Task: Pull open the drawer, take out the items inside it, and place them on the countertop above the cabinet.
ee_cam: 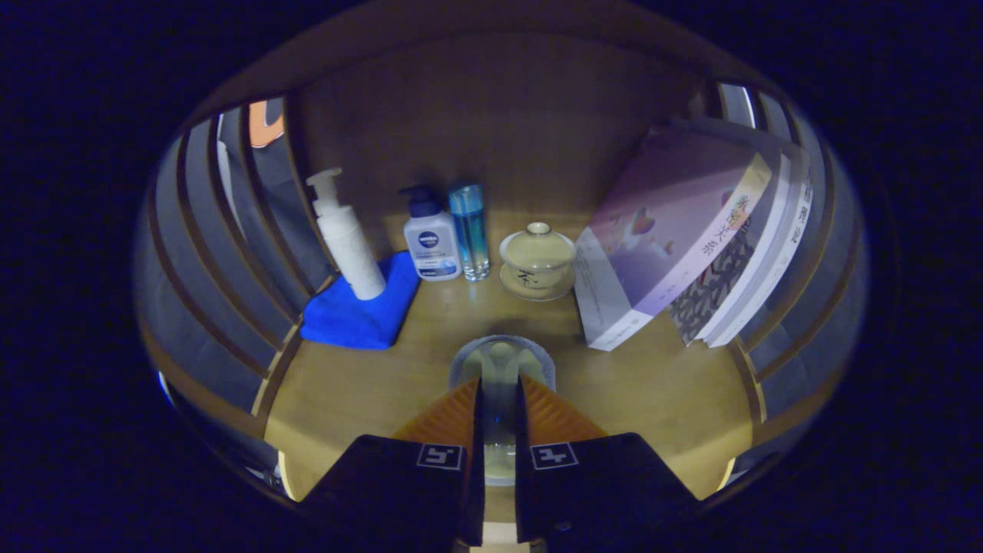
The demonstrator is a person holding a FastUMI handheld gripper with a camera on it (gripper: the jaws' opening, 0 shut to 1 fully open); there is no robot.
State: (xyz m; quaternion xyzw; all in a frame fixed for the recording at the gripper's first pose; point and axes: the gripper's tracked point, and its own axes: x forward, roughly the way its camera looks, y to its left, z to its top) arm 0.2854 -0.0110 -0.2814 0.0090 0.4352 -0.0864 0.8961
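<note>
My gripper (500, 382) is shut on a clear glass cup (501, 355), with both fingers (449, 415) pressed close on it from either side. The cup's rounded end pokes out just ahead of the fingertips, and more of it shows in the narrow gap between them. It hangs low over the wooden countertop (361, 384), near the front middle. I cannot tell whether the cup touches the wood. The drawer is hidden below.
Along the back stand a white pump bottle (347, 242) on a folded blue cloth (361, 311), a small blue-capped bottle (431, 240), a slim blue bottle (469, 229) and a lidded tea bowl (537, 259). Books (676, 238) lean at the right. Slatted rails (223, 253) close both sides.
</note>
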